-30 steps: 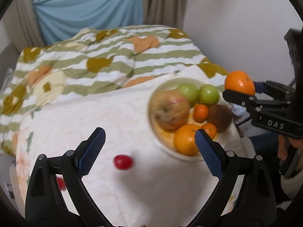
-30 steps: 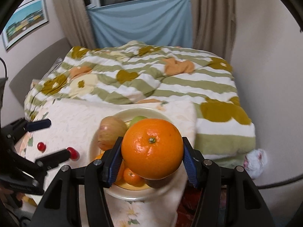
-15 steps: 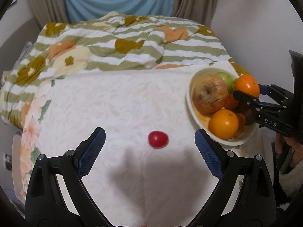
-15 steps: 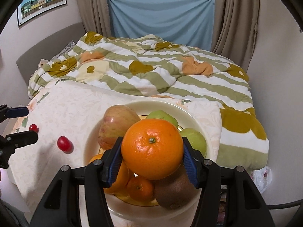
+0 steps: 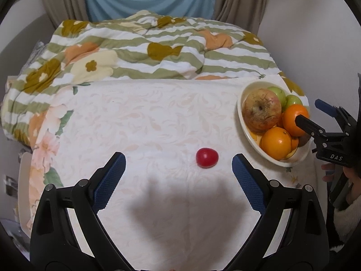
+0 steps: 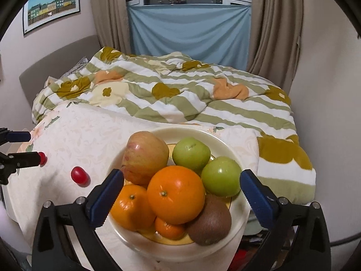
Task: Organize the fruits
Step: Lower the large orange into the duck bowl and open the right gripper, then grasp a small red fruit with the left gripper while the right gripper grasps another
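Observation:
A cream bowl [image 6: 227,145] at the table's right edge holds an apple [image 6: 144,157], two green fruits [image 6: 191,154], a kiwi [image 6: 209,222], small oranges and a big orange [image 6: 176,194] on top. My right gripper [image 6: 179,195] is open, its pads on either side of the big orange without touching it. In the left wrist view the bowl [image 5: 242,122] and the big orange [image 5: 294,118] sit at right. My left gripper [image 5: 178,176] is open and empty above the cloth. A red cherry tomato [image 5: 207,157] lies just ahead of it, and it also shows in the right wrist view [image 6: 79,175].
A second red tomato [image 6: 41,157] lies at the table's left, by the left gripper's finger. The table has a pale floral cloth [image 5: 140,122]. A bed with a striped flowered quilt [image 5: 144,52] lies right behind it. A wall stands to the right.
My right gripper lowered the big orange onto the pile in the bowl and opened. My left gripper swung left and back, so the tomato now lies centred ahead of it.

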`<state>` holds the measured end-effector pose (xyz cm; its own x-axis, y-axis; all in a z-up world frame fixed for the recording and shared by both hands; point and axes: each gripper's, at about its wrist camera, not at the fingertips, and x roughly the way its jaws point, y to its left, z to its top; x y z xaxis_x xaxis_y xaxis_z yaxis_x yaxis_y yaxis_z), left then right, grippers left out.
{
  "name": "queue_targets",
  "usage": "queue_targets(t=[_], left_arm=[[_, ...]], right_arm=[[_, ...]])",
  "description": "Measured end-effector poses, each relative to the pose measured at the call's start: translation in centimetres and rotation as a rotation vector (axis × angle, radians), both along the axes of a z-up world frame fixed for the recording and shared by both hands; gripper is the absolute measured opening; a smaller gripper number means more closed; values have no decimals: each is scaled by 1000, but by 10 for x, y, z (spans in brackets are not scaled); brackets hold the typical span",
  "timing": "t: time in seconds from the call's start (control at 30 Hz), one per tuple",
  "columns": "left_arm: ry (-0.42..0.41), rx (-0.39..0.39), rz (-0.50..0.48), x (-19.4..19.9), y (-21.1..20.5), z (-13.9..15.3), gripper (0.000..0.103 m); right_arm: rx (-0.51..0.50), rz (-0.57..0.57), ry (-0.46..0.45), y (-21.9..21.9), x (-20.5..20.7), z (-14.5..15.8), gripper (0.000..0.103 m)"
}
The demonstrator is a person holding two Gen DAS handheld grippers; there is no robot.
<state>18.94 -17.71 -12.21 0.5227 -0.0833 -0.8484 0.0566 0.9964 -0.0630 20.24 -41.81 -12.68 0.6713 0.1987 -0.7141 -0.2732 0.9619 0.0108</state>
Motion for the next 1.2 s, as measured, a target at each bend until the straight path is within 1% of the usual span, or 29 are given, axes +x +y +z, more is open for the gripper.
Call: queue_targets(t=[0.07,0.2,0.3,0.43,0.6,0.73,0.87,1.07,1.2], left_arm=[[-8,-4,-7,-3,7,5,102],[-40,-14,-21,-10,22,20,102],[-72,-14,-28,-18,37,34,102],[-99,-10,-33,-31,64,50,102],[-114,2,-30,-46,103,58,102],[-94,-3,-25,-54,131,53,102],[-44,-5,-40,-54,154,39,102],[49,-9,-69,-46,174,5,102],[89,-44,-91,-39,176,-16,102]], right_arm=[[-14,-26,-4,2,-5,7,102],[5,-75,-5,5,-19,29,102],[-5,-111,4,13,-30,43,102],[-9,-155,8,29,-48,59,103],[34,-192,9,54,-66,74,103],[40,-214,12,81,-76,77,103],[45,-227,41,110,-81,68,103],[46,-235,129,145,-79,38,102],[48,-234,189,159,-73,18,102]])
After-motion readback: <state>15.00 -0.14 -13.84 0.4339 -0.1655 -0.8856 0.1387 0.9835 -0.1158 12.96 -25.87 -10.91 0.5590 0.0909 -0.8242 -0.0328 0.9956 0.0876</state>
